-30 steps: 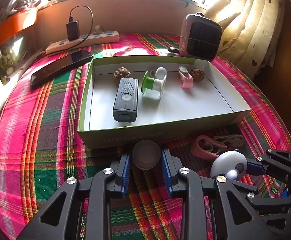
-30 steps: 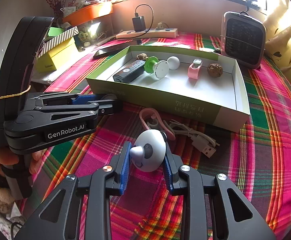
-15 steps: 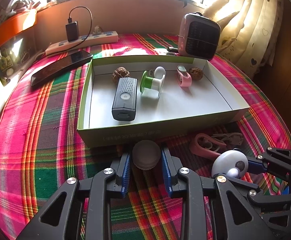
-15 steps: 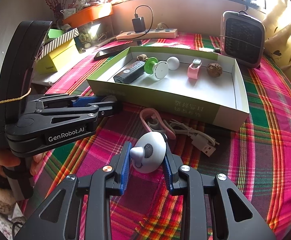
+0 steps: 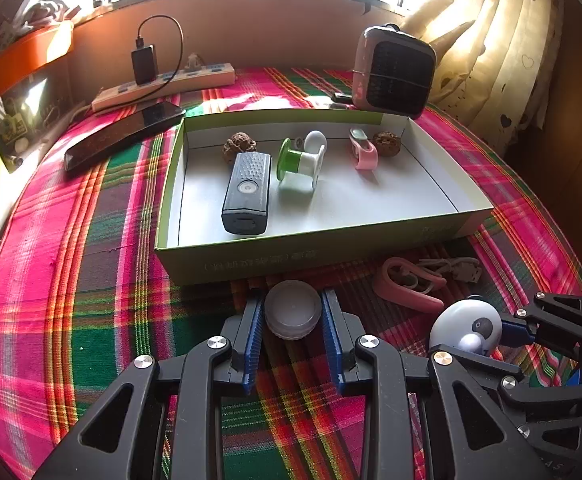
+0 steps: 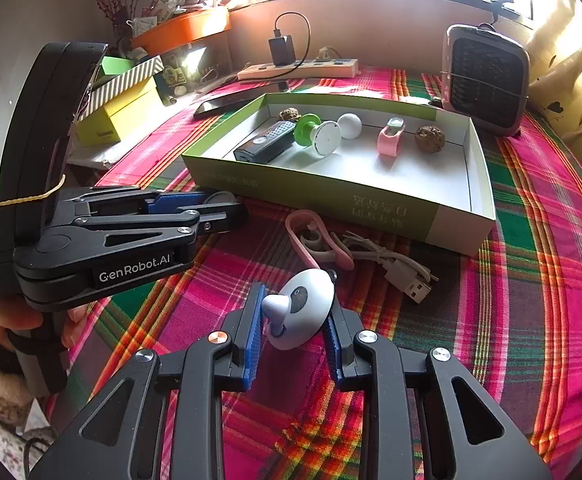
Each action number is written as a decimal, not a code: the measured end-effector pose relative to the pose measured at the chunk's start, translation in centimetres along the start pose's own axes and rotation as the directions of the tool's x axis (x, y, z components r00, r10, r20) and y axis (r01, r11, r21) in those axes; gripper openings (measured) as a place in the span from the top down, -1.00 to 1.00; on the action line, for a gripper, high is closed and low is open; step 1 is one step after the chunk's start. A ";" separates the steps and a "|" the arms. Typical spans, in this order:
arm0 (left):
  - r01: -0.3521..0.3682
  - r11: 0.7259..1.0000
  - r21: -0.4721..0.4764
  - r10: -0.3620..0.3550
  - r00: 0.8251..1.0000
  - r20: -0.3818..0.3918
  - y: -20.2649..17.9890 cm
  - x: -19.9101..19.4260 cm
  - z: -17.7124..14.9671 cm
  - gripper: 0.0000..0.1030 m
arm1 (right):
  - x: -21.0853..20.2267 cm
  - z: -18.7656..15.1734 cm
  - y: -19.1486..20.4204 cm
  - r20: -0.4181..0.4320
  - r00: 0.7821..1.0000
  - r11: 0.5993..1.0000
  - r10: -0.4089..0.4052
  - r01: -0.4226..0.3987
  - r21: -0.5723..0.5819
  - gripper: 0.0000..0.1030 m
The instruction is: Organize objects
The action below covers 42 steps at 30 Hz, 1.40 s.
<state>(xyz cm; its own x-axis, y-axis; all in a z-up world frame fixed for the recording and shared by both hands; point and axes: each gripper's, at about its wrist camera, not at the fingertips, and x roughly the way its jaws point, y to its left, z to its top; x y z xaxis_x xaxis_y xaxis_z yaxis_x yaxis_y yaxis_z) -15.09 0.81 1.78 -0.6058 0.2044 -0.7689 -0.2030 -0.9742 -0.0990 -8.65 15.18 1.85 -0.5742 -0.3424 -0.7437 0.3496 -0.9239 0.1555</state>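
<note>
A round translucent cap [image 5: 293, 314] sits pinched between the blue pads of the left gripper [image 5: 293, 320], whose black side reads "GenRobot.AI" and "Data Acquisition System" in the right wrist view, just in front of the green box's [image 5: 251, 262] near wall. The right gripper [image 6: 295, 320], its jaws closing, has a white panda-faced toy [image 6: 303, 316] between its pads above the plaid worktop [image 6: 511, 320]. A pink clip [image 6: 315, 238] and a white USB cable [image 6: 403, 272] lie between toy and box, whose printed wall lettering is too faint to read.
</note>
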 end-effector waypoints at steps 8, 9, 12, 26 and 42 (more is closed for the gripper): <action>-0.017 1.000 0.017 0.017 1.000 0.017 -0.4 -0.6 -0.3 0.49 | -0.7 -0.2 -0.3 0.018 1.000 1.000 0.016 -0.016 0.011 0.45; -0.021 1.000 0.023 0.021 1.000 0.022 -0.5 -0.8 -0.4 0.49 | -0.7 -0.2 -0.3 0.018 1.000 1.000 0.015 -0.015 0.013 0.45; -0.011 1.000 0.027 0.010 1.000 0.028 -0.7 -1.2 -0.5 0.49 | -1.0 -0.2 -0.5 0.027 0.999 1.000 0.019 -0.020 0.022 0.45; 0.011 0.999 0.044 -0.014 0.998 0.060 -1.3 -2.5 -0.4 0.49 | -2.4 0.3 -1.3 0.077 0.997 0.999 0.018 -0.021 0.038 0.45; 0.024 0.999 0.042 -0.028 0.995 0.095 -1.3 -3.6 1.4 0.49 | -3.4 2.2 -3.2 0.128 0.992 0.997 -0.017 0.008 0.073 0.45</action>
<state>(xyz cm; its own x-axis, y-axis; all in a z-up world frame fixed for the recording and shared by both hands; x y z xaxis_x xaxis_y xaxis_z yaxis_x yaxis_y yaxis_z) -13.73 1.45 5.53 -0.6699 0.2401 -0.7025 -0.2501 -0.9639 -0.0910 -9.41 18.95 5.29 -0.6698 -0.3456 -0.6572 0.2900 -0.9365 0.1970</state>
